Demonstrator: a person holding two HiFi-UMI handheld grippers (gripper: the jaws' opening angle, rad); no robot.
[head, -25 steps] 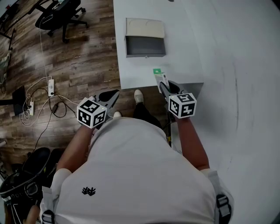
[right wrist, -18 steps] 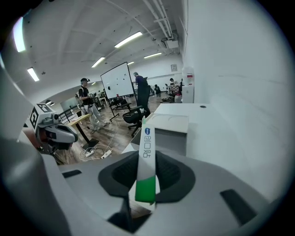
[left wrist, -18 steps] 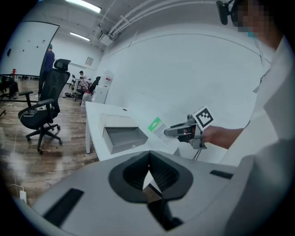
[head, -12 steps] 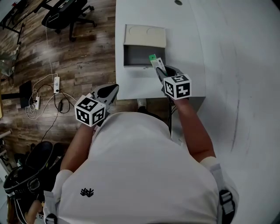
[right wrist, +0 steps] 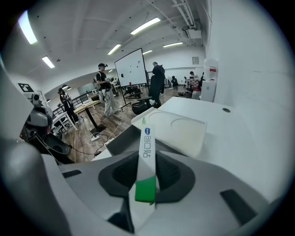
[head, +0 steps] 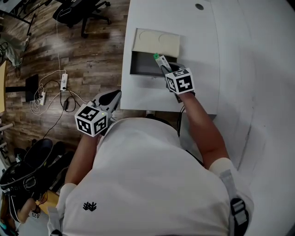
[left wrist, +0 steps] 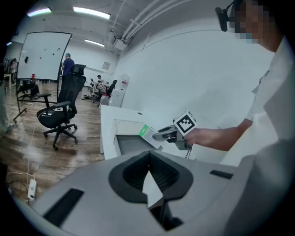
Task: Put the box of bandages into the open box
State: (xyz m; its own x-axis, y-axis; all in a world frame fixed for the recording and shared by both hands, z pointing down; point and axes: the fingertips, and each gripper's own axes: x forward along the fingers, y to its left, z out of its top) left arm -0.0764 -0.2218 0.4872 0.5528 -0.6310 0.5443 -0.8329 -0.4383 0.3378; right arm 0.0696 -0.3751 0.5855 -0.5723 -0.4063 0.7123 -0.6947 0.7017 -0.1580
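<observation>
A wood-plank floor point(head: 92, 55) runs beside the white worktop point(head: 221, 41), with a power strip point(head: 63, 82) and loose cables point(head: 44, 99) lying on it. A black office chair point(left wrist: 57, 115) stands before a whiteboard point(left wrist: 44, 57). A plain white wall point(left wrist: 193, 69) rises beside the worktop, and strip lights point(left wrist: 91, 12) glow on the ceiling.

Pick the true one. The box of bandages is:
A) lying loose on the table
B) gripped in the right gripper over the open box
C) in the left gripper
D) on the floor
B: the right gripper has its jaws clamped on the box of bandages, holding it over the open box.
</observation>
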